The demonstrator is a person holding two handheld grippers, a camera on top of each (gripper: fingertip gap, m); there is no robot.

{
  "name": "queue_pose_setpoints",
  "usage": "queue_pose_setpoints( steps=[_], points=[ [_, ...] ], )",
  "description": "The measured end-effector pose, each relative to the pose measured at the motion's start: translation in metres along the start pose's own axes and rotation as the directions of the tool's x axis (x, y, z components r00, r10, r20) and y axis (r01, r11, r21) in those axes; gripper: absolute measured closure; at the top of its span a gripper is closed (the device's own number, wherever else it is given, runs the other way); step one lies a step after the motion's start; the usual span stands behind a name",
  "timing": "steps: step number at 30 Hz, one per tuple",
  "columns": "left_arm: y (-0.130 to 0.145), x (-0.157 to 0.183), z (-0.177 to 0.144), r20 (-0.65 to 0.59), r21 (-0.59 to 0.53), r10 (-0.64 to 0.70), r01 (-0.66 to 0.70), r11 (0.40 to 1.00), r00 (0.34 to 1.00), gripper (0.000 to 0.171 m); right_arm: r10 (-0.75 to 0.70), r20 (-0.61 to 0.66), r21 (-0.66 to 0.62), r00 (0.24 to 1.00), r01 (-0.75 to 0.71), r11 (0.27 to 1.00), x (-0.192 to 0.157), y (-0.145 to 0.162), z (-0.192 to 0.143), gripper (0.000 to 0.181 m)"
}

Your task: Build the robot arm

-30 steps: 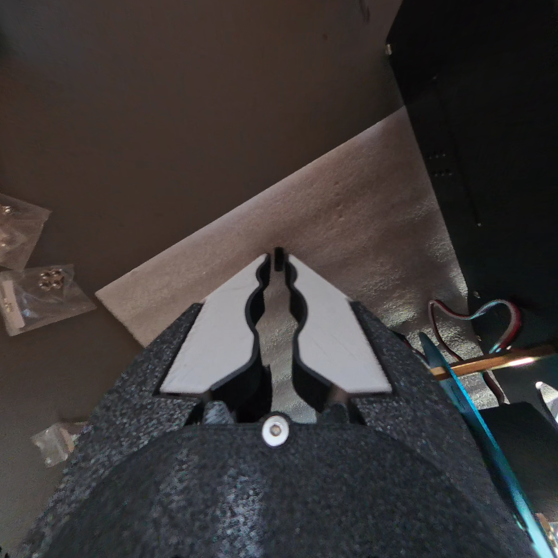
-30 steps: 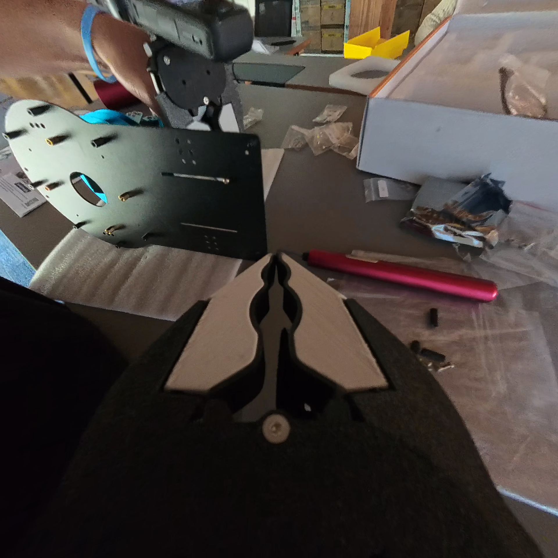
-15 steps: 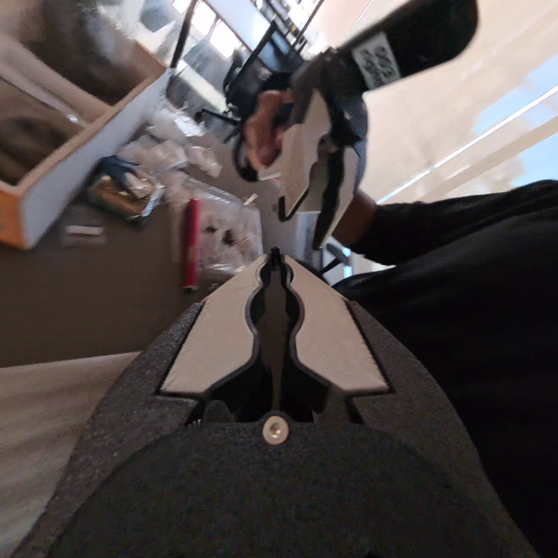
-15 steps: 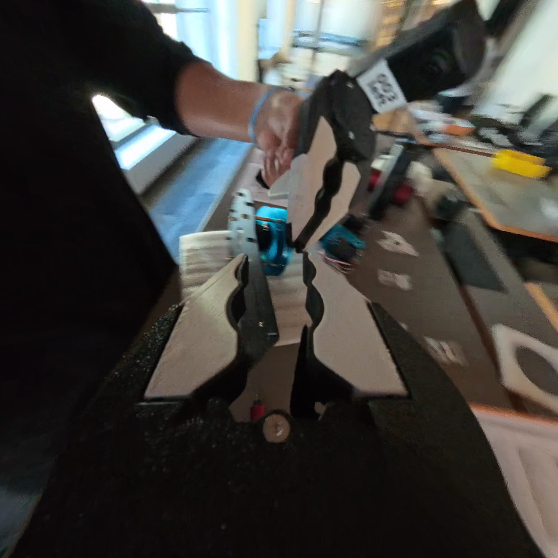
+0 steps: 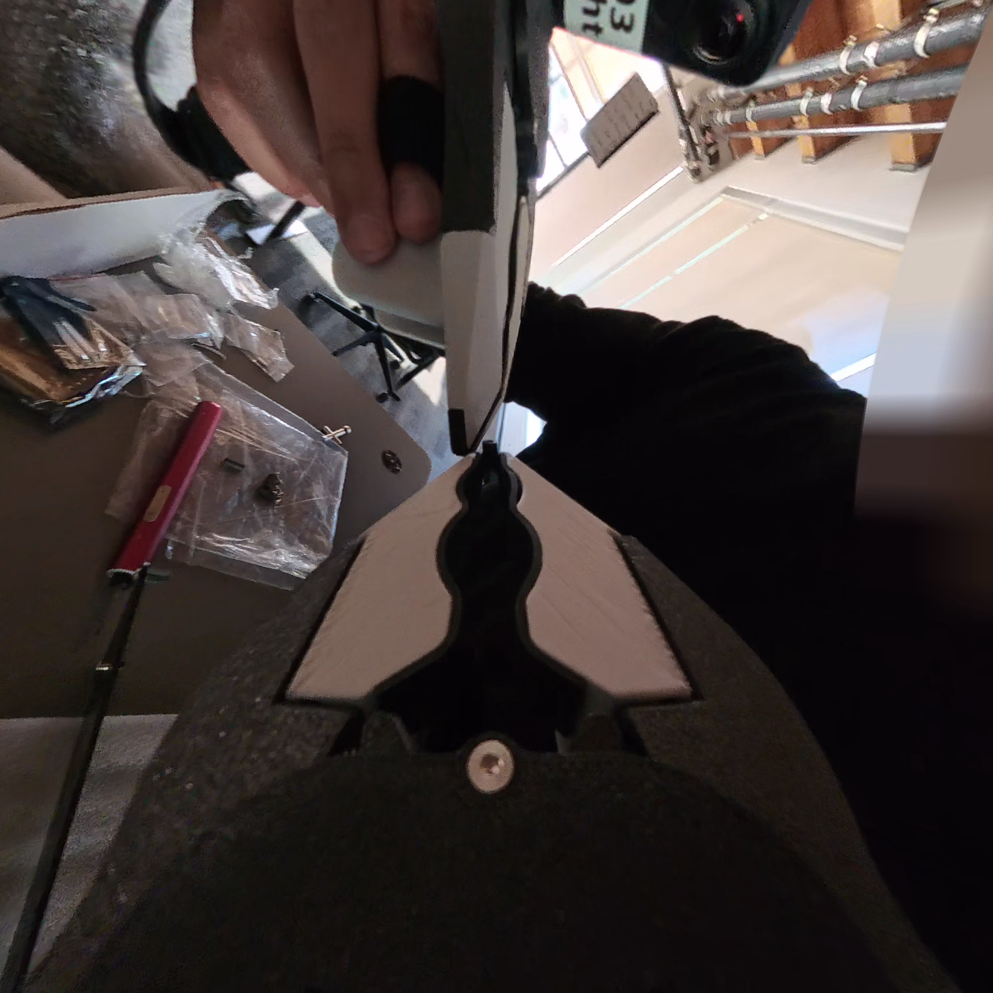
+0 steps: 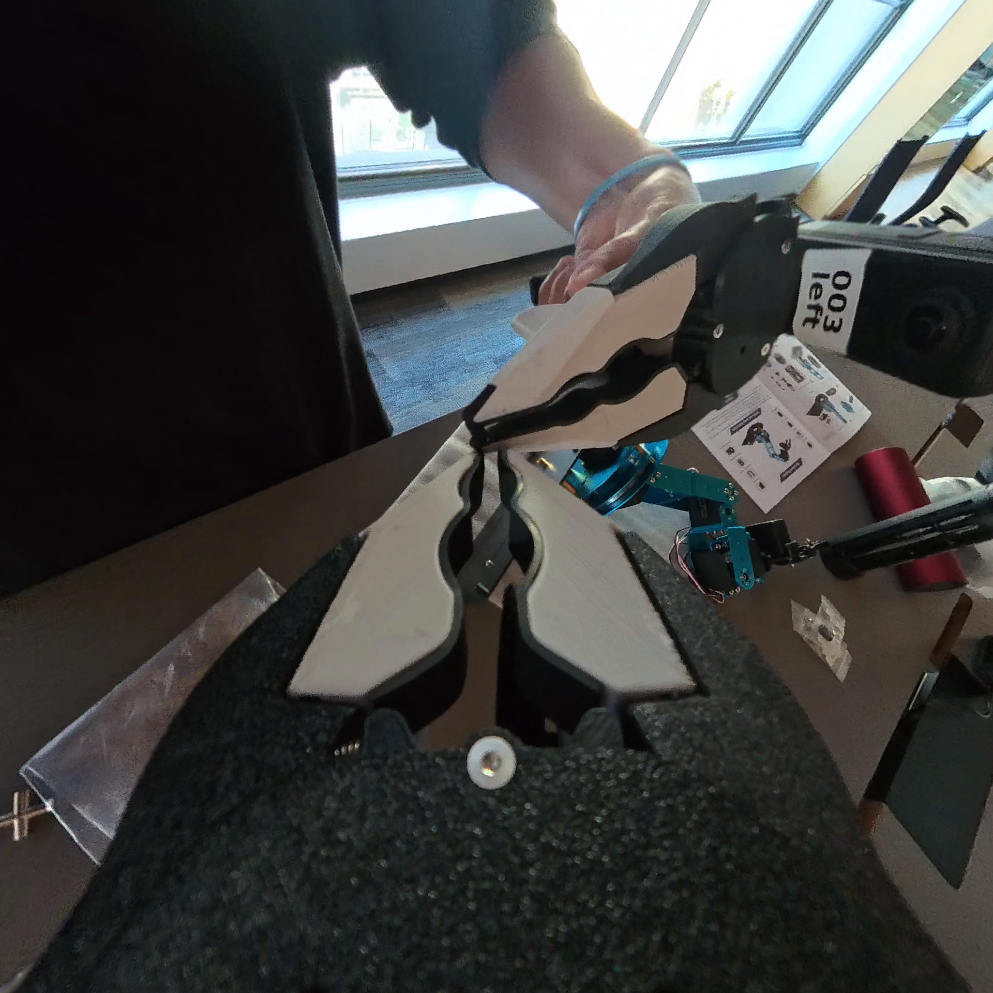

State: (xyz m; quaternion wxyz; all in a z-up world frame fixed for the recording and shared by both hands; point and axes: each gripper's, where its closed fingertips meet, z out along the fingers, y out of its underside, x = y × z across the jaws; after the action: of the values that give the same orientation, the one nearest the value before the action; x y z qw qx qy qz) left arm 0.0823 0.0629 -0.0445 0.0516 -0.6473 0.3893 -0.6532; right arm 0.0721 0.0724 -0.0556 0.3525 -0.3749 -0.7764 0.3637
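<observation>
The left gripper (image 5: 490, 463), tips closed, is pinching what seems a small black part (image 5: 490, 447) above the table's (image 6: 161, 564) near edge. The right gripper (image 6: 489, 460), fingers slightly parted, is hovering tip-to-tip beside it. The part is probably light, stiff and easily dropped.

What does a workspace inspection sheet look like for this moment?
Surface: grey-brown tabletop, crowded.
Job's things: small black part; blue metal robot-arm assembly lying on the table.
Clutter: red metal pen-shaped tool, clear plastic bags, printed leaflet, red cylinder.
Grippers: left gripper shut on the small black part; right gripper slightly open, its tips almost meeting the left's. Contact cannot be told.
Cables: thin red and white wires at the blue assembly.
Surroundings: windows, ceiling pipes, person in black top.
</observation>
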Motion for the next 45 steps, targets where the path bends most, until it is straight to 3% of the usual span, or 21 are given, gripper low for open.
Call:
queue_pose_setpoints(
  steps=[13,21,24,27,30,32,34,37,41,45],
  points=[
    [-0.003,-0.023,-0.003,0.084,0.086,-0.086,0.079,0.993,0.993,0.169,-0.047,0.168,0.113,0.985,0.028,0.993,0.006,0.01,0.002,0.174],
    [-0.01,-0.034,-0.006,0.017,0.155,-0.09,0.087,0.984,0.996,0.169,0.085,0.28,0.126,0.956,-0.124,0.984,0.014,0.022,-0.001,0.176],
    [-0.011,-0.051,-0.016,0.165,0.226,-0.014,-0.024,0.974,0.986,0.161,0.144,0.339,0.122,0.93,-0.195,0.973,0.017,0.032,-0.002,0.176],
    [-0.004,-0.08,-0.04,0.511,0.232,0.092,-0.241,0.942,0.855,0.13,0.241,0.365,0.058,0.899,-0.28,0.958,0.03,0.06,0.002,0.177],
    [0.021,-0.096,-0.046,0.776,-0.001,0.276,-0.435,0.9,0.568,0.129,0.364,0.43,-0.065,0.826,-0.374,0.925,0.04,0.094,0.015,0.176],
    [0.046,-0.118,-0.045,0.86,-0.194,0.345,-0.385,0.902,0.376,0.125,0.409,0.492,-0.161,0.768,-0.382,0.91,0.039,0.112,0.025,0.176],
    [0.061,-0.135,-0.044,0.891,-0.277,0.366,-0.317,0.907,0.268,0.124,0.413,0.54,-0.233,0.733,-0.341,0.911,0.04,0.126,0.033,0.175],
    [0.068,-0.151,-0.039,0.912,-0.267,0.329,-0.253,0.93,0.246,0.123,0.435,0.622,-0.29,0.651,-0.325,0.9,0.042,0.142,0.045,0.175],
    [0.075,-0.169,-0.047,0.912,-0.362,0.387,-0.172,0.916,0.138,0.126,0.442,0.732,-0.318,0.519,-0.313,0.895,0.034,0.151,0.061,0.175],
    [0.073,-0.168,-0.049,0.906,-0.374,0.397,-0.166,0.913,0.145,0.127,0.414,0.802,-0.32,0.431,-0.274,0.907,0.024,0.153,0.074,0.174]
  ],
)
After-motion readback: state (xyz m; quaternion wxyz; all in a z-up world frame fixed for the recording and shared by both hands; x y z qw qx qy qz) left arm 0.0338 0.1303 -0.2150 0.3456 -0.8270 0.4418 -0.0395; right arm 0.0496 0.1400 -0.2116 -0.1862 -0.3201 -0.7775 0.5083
